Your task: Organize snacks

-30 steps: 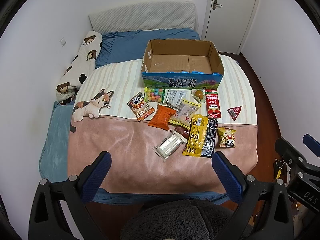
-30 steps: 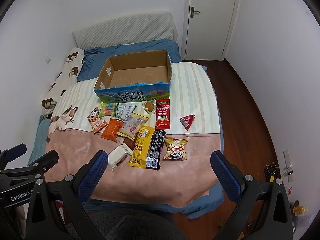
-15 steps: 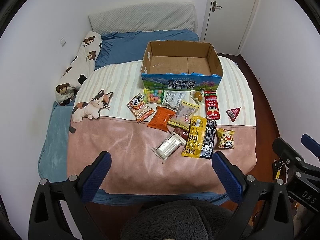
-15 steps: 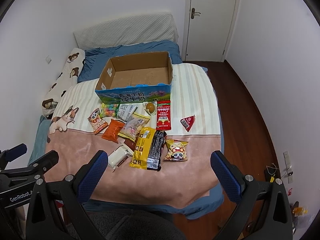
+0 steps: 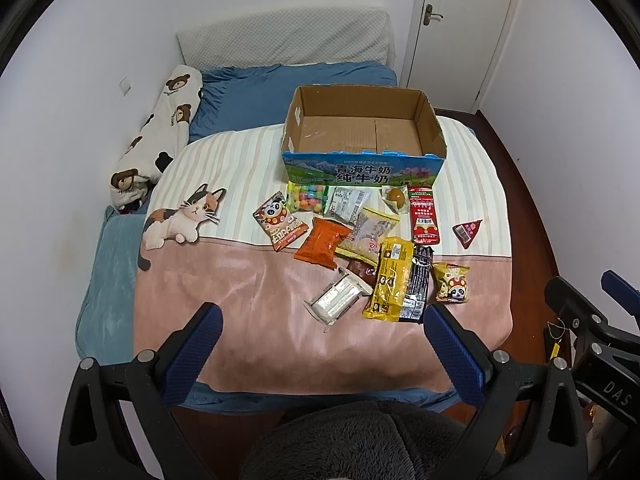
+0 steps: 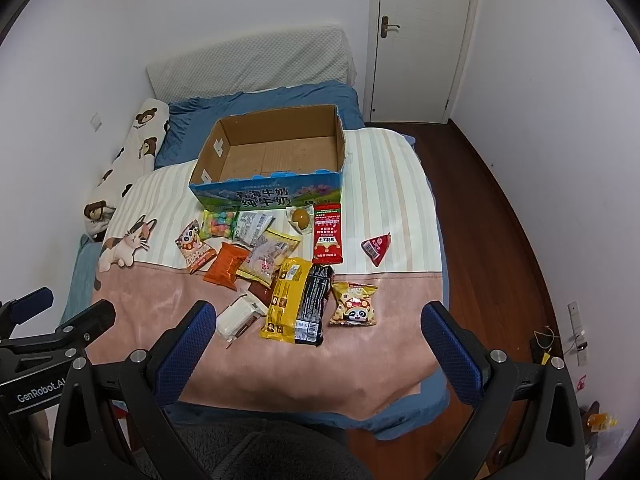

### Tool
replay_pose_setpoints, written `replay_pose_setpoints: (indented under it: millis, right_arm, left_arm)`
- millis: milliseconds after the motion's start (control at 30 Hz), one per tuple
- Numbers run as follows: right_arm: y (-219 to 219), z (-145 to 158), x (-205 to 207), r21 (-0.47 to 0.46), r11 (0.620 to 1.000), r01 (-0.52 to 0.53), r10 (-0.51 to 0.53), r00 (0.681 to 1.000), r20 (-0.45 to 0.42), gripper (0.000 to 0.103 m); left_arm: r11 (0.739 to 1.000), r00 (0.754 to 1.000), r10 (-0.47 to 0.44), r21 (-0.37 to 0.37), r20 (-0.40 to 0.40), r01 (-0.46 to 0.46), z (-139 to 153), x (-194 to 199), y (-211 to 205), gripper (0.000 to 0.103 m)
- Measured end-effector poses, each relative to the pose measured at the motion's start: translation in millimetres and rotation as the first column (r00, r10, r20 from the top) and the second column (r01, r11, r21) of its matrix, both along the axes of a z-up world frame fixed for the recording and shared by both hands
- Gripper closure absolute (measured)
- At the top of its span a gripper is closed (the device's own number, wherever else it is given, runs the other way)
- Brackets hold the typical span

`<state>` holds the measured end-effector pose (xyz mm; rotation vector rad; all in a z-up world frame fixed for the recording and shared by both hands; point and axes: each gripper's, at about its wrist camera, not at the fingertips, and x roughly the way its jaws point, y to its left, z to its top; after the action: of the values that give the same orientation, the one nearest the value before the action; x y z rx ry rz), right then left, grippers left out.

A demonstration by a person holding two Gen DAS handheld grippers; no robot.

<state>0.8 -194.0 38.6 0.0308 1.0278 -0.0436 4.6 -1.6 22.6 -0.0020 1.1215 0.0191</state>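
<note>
While both grippers hover spread wide and empty, left gripper [image 5: 320, 324], right gripper [image 6: 316, 322], snack packets [image 5: 360, 240] on bed [image 5: 260, 320], cardboard box [image 5: 362, 168] at twelve o'clock.

**Cloth, card and shiny wrappers**

Soft matt fabric all over the blanket [image 5: 248, 304], pink and striped, with a fuzzy nap. The box [image 6: 272, 156] is raw brown corrugated card inside, glossy printed blue outside. Snack wrappers gleam: the yellow packet [image 6: 286, 300] in slick plastic film, the orange bag [image 5: 326, 240] crinkled and shiny, the red sachet [image 6: 328, 238] smooth and glossy. Blue pads [image 5: 192, 356] on the left gripper [image 5: 322, 354] look textured, rubbery, on matt black plastic arms with metal screws. Polished dark wood floor [image 6: 492, 216]. Quilted headboard [image 5: 284, 40], matt cloth.
</note>
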Motion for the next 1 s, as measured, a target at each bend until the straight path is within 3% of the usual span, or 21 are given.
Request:
replay_pose_setpoints:
  millis: [167, 433, 567, 700, 867, 1000]
  right_arm:
    - [-1, -3, 4, 0.005, 1.000, 0.005, -0.005, 1.000, -0.004, 0.000]
    - [-6, -29, 24, 0.048, 0.998, 0.034, -0.032, 0.999, -0.041, 0.000]
    - [-8, -71, 50, 0.073, 0.996, 0.054, -0.047, 0.994, -0.095, 0.000]
    - [-6, -133, 86, 0.090, 0.992, 0.089, -0.073, 0.983, -0.169, 0.000]
    - [1, -215, 126, 0.111, 0.986, 0.127, -0.091, 0.953, -0.289, 0.000]
    - [10, -278, 150, 0.112, 0.982, 0.152, -0.097, 0.916, -0.390, 0.000]
  left_arm:
    - [1.000, 1.000, -0.002, 0.001, -0.001, 0.002, 0, -1, 1, 0.000]
    - [0.999, 1.000, 0.019, 0.027, 0.012, -0.019, -28, 26, 12, 0.000]
    - [0.995, 0.998, 0.051, 0.084, 0.022, -0.053, -63, 57, 23, 0.000]
    - [0.985, 0.999, 0.049, 0.165, 0.002, -0.048, -104, 90, 36, 0.000]
    - [0.981, 0.992, -0.014, 0.189, -0.123, 0.037, -171, 140, 43, 0.000]
    - [0.976, 0.967, -0.090, 0.174, -0.237, 0.134, -223, 178, 36, 0.000]
